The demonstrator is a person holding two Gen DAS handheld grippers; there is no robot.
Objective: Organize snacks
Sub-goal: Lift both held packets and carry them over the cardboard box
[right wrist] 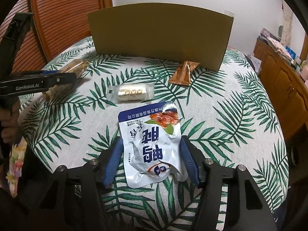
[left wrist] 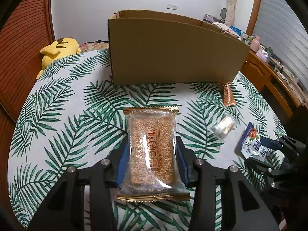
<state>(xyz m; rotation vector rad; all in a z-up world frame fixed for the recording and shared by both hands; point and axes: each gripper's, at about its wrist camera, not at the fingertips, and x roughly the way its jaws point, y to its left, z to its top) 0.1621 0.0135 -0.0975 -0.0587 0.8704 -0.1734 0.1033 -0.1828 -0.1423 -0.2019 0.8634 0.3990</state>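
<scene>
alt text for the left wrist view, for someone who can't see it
The left gripper has its blue pads closed on a clear sesame candy packet above a leaf-print tablecloth. Behind stands an open cardboard box, a copper wrapper at its right corner. At right, a small clear packet and the right gripper around a blue-and-white pouch.

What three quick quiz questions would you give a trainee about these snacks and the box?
1. Which snack sits between the fingers of the left hand-held gripper?
2. Which snack lies nearest the cardboard box? A: copper-coloured packet. B: clear-wrapped sweet. C: blue-and-white pouch.
3. True or false: the cardboard box lies flattened on the tablecloth.

Key
1. The sesame candy pack.
2. A.
3. False; it stands upright.
</scene>
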